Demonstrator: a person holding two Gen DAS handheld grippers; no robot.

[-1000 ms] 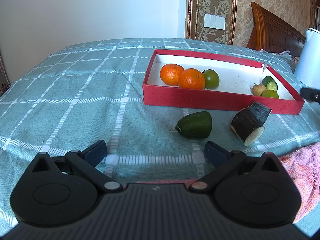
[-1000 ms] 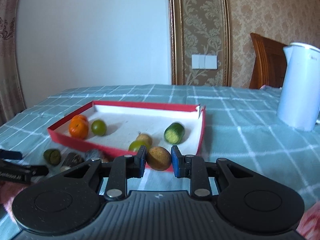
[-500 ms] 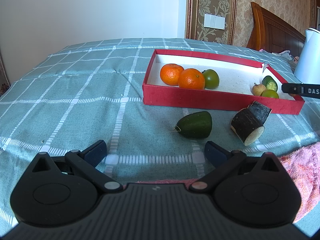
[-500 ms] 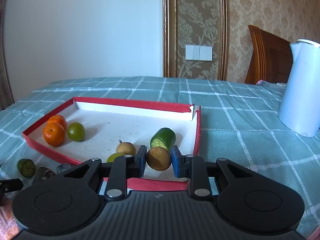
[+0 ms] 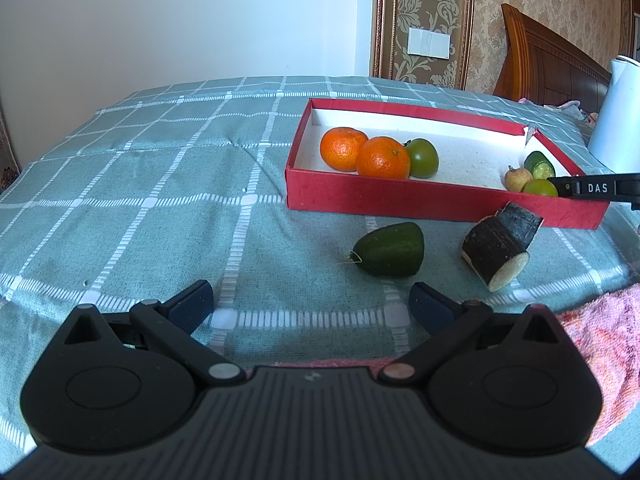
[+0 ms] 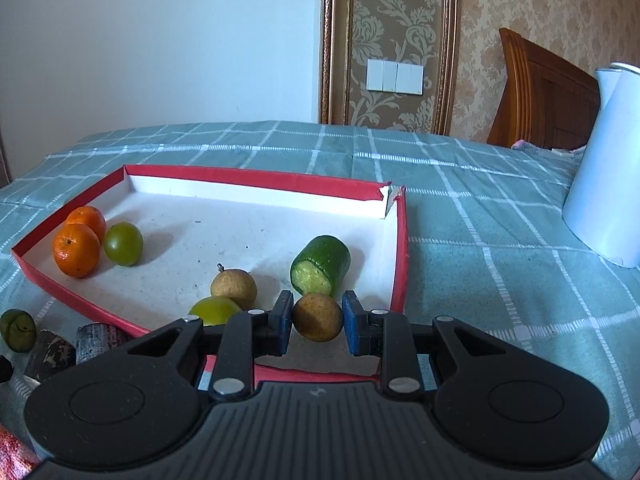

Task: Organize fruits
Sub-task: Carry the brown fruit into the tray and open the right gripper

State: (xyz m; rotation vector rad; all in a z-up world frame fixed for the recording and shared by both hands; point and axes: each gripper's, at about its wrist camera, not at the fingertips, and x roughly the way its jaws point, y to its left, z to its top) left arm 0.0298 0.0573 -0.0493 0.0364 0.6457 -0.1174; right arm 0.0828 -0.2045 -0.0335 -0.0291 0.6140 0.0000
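Observation:
My right gripper is shut on a small brown round fruit and holds it over the near right corner of the red tray. In the tray lie two oranges, a green round fruit, another brown fruit, a yellow-green fruit and a cucumber piece. My left gripper is open and empty, low over the cloth. A green cucumber end and a dark cut root piece lie on the cloth between it and the tray.
A white kettle stands to the right of the tray. A pink towel lies at the near right. The table has a teal checked cloth. A wooden headboard and the wall are behind.
My right gripper has moved forward and down over the tray's near right corner with the brown fruit in it. My left gripper has not moved.

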